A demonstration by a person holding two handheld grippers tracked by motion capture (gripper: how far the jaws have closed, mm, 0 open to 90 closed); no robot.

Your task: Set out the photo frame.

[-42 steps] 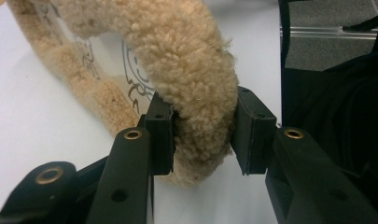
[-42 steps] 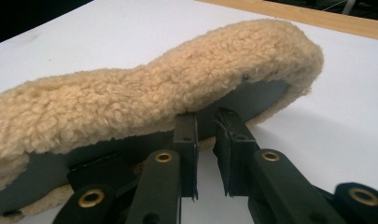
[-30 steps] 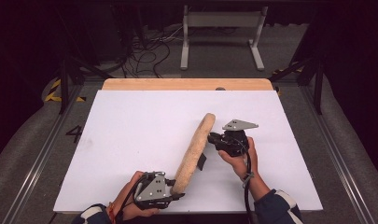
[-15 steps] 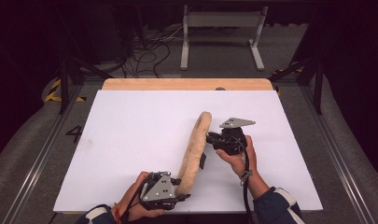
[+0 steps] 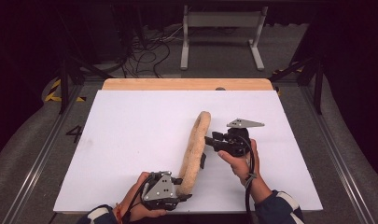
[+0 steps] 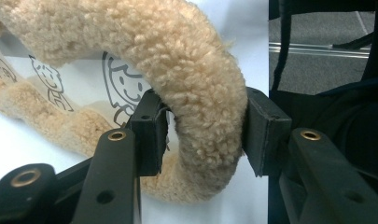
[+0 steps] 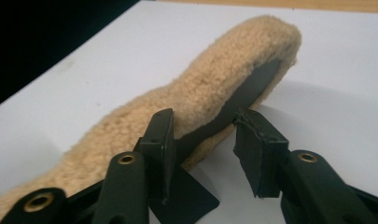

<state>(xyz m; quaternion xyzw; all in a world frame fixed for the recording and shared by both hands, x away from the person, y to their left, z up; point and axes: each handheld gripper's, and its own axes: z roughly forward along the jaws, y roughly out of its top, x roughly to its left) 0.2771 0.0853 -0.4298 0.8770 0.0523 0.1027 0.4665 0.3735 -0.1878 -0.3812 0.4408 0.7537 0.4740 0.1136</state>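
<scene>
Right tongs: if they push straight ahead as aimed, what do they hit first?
Likely the tan fleecy ring-shaped cover: the right tongs stand open, its rim and dark lining between the jaws, which have just been opening. Beyond lies the white tabletop.

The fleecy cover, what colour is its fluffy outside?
Tan, a light golden beige; the left gripper view shows the fleecy cover best.

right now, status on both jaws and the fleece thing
Left gripper clamped on fleece cover's near end, jaws just easing. Right gripper jaws just opened, straddling its black edge, not pressing. White table: nothing in the way.
</scene>
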